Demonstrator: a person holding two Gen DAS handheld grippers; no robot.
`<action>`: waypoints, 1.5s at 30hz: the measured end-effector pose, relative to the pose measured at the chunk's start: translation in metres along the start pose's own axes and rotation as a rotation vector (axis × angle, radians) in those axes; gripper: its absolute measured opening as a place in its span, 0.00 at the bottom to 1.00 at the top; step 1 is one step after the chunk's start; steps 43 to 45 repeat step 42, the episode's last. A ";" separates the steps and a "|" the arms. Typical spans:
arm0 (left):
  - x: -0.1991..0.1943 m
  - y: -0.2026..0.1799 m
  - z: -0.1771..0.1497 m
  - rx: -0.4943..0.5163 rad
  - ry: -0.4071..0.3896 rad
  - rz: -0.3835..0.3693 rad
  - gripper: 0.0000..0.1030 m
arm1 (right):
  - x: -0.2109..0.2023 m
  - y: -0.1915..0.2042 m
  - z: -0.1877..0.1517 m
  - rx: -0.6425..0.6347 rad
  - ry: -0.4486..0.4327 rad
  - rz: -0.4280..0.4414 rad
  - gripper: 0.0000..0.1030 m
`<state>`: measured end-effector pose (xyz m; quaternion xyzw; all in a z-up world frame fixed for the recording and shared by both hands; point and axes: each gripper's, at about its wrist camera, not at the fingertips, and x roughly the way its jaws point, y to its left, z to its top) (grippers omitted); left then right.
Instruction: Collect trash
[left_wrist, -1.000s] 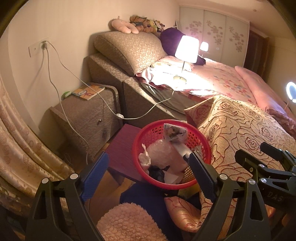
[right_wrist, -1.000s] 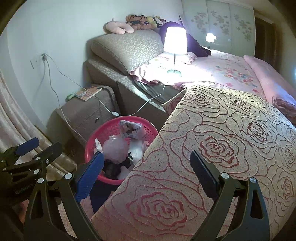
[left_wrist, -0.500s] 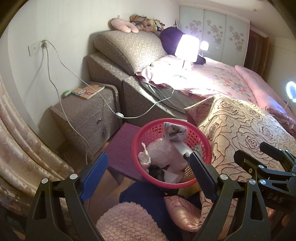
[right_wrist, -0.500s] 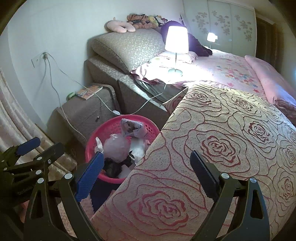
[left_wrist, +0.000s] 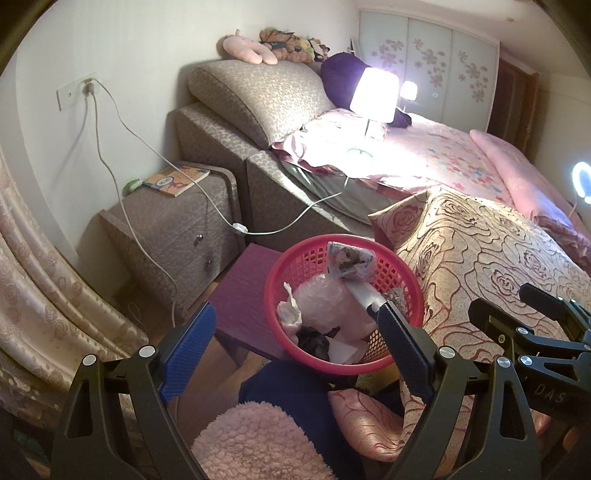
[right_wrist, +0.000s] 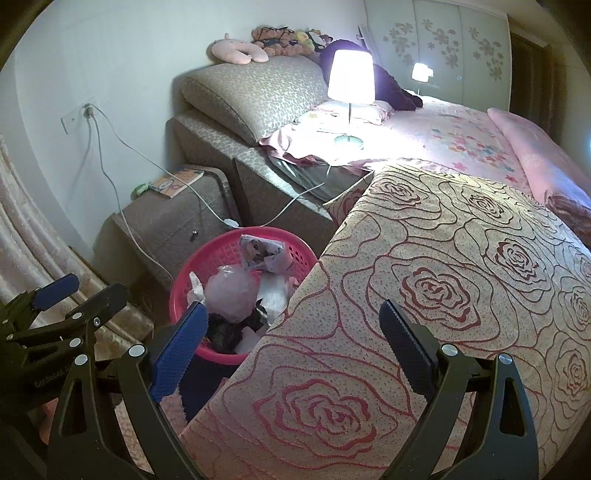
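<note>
Trash fills the red basket (left_wrist: 291, 275), which stands on the floor between the bedside cabinet (left_wrist: 173, 236) and the rose-patterned bedspread (left_wrist: 480, 258): a printed wrapper (left_wrist: 349, 260) leans on the far rim, a pink crumpled bag (left_wrist: 325, 301) sits in the middle, a white tissue (left_wrist: 290, 312) lies at the near left, and dark scraps and paper lie below them. The left gripper (left_wrist: 295, 345) hangs above the basket's near edge with its jaws wide apart and nothing between them; its right blue pad overlaps the basket's rim in that view. The right gripper (right_wrist: 291, 345) hovers over the edge of the bedspread, jaws likewise spread and empty, its left pad lying over the basket's near rim as seen from the right wrist. A lit lamp (right_wrist: 351, 79) stands on the bed, its white cord (left_wrist: 295, 218) trailing down past the cabinet, where a book (left_wrist: 177, 179) lies on top. A purple mat (left_wrist: 243, 295) lies under the basket's left side.
</note>
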<state>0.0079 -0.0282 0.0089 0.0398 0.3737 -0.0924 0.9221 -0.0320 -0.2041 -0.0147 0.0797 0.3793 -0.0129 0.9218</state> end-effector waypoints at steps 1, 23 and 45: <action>0.000 0.000 0.000 0.000 0.000 0.000 0.83 | 0.000 0.000 0.000 0.000 0.000 0.001 0.88; 0.007 -0.001 -0.006 -0.009 0.018 -0.023 0.83 | 0.001 0.000 -0.002 0.003 0.002 0.000 0.88; 0.001 -0.011 -0.002 -0.002 0.019 -0.082 0.83 | -0.022 -0.067 -0.013 0.089 -0.003 -0.106 0.88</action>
